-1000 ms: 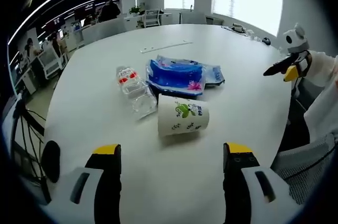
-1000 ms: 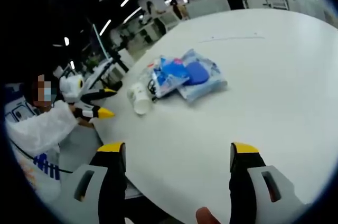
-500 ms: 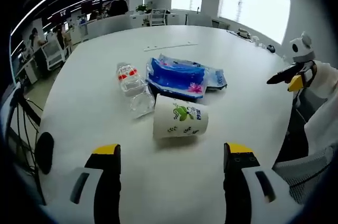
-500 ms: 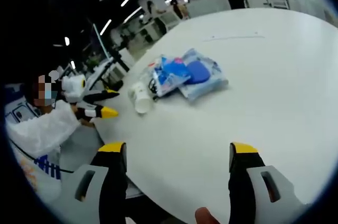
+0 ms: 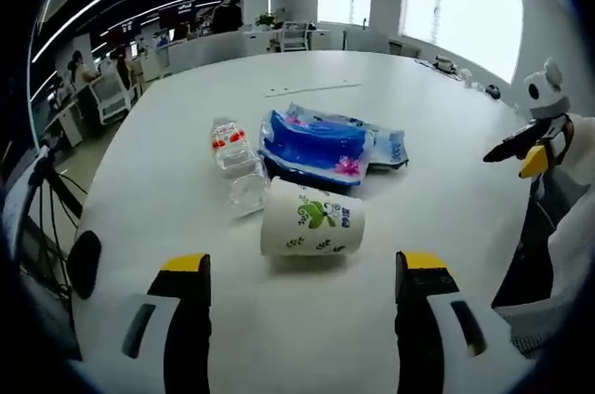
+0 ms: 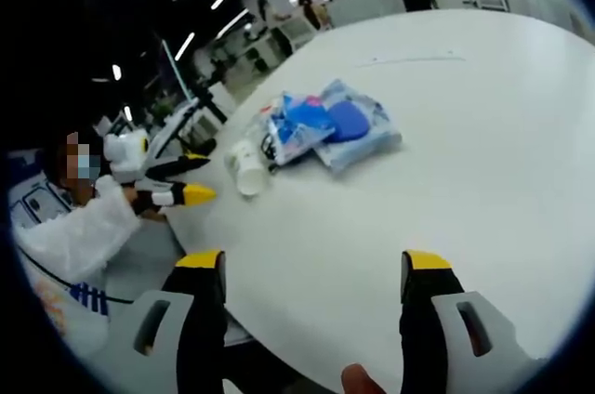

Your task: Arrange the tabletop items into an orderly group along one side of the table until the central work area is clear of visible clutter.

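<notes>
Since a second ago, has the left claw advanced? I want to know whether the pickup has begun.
Yes. In the right gripper view the left claw has edged toward the paper cup along the table edge; both jaws stand open.

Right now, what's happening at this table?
A person holds a two-jaw gripper in each hand over a white table. Both the left gripper and the right gripper are open and hold nothing. A paper cup on its side, a clear plastic bottle and blue tissue packs lie bunched together, untouched.
</notes>
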Demonstrator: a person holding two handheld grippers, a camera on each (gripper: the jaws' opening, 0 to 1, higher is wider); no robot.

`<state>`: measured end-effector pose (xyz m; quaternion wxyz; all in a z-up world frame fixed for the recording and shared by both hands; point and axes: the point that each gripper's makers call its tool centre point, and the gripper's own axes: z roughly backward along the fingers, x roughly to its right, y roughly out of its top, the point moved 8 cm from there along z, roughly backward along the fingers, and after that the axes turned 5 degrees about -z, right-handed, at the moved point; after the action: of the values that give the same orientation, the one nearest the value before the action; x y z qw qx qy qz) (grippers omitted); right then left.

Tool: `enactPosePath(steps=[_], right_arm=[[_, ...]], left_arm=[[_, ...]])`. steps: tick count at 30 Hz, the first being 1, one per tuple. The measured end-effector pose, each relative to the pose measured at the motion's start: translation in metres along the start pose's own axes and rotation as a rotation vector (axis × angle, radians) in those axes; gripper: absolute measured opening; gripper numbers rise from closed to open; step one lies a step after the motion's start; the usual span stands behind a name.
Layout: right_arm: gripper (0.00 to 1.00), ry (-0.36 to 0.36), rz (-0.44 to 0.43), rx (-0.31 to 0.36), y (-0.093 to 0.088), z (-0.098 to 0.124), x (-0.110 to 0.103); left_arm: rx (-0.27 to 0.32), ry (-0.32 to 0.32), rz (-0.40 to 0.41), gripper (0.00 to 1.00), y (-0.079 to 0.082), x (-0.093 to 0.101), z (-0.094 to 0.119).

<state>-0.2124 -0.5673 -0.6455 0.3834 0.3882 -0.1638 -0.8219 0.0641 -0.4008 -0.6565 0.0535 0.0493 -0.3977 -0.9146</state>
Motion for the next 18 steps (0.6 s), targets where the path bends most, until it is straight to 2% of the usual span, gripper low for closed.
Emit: enactPosePath(steps=[2,8,13,18], right_arm=[[0.75,-0.006,-0.001,-0.006,-0.001,0.0,0.001],[0.75,-0.009,-0.01,-0.003,-0.001,0.001,0.003],[0.75,-0.004,-0.014,0.001,0.0,0.001,0.002],[0.74,0.0,-0.018,0.004,0.0,0.002,0.002]], left_arm=[[-0.005,0.024,-0.001,0.83,0.0,0.001,-0.003],[0.006,0.049,0.067,0.83,0.001,0.006,-0.01],[0.018,0.094,0.045,0.83,0.007,0.01,-0.015],[0.031,0.089,0.012,0.82,0.012,0.012,-0.028]])
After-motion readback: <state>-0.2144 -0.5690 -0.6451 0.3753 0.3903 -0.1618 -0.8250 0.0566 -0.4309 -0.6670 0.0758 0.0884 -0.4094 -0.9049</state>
